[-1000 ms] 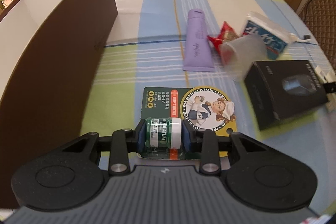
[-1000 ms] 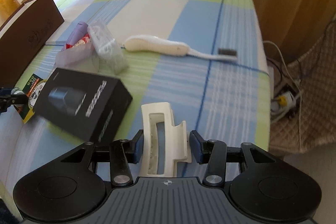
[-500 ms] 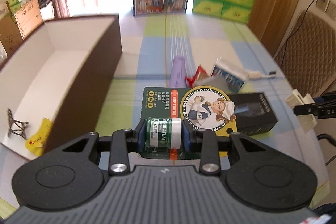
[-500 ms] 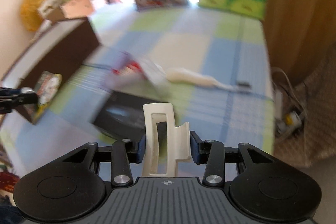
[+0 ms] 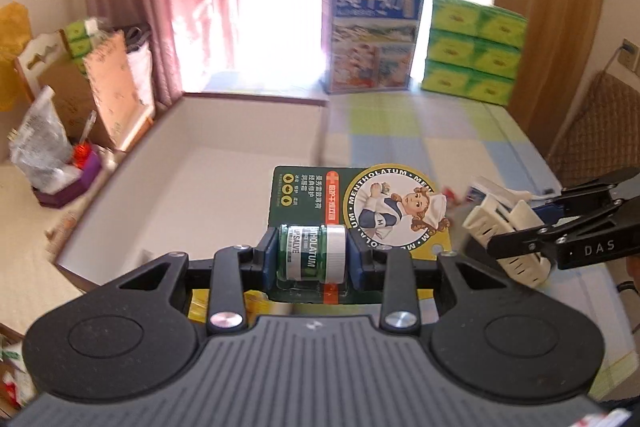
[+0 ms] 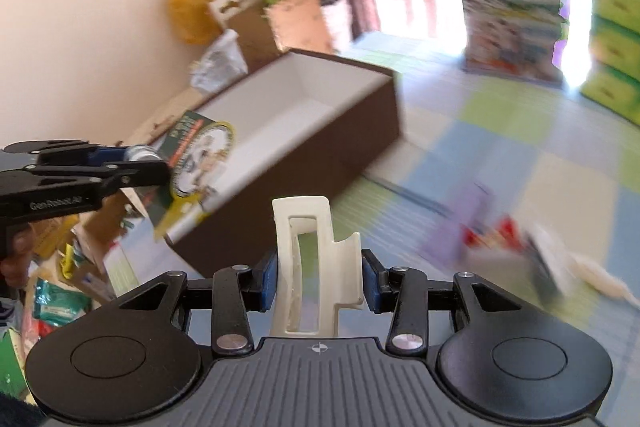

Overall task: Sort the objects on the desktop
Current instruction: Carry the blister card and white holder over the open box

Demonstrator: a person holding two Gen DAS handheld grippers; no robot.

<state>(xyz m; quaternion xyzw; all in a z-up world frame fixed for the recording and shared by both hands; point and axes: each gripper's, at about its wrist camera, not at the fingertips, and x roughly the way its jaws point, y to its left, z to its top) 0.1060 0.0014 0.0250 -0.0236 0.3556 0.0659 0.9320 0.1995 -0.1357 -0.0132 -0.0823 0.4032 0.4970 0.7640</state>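
The left gripper (image 5: 313, 259) is clamped on a carded Mentholatum salve jar (image 5: 312, 255); both blue pads (image 5: 267, 259) are pressed against the jar's ends. The card is held in the air above the near end of the open brown storage box (image 5: 188, 187), whose white interior is seen below it. The right gripper (image 6: 319, 281) is closed on a cream hair claw clip (image 6: 316, 263), which is held upright between its pads, clear of the checked tablecloth (image 6: 500, 131). In the left wrist view the clip is seen just right of the card. A purple tube (image 6: 456, 227), blurred, lies on the cloth, well apart from the box.
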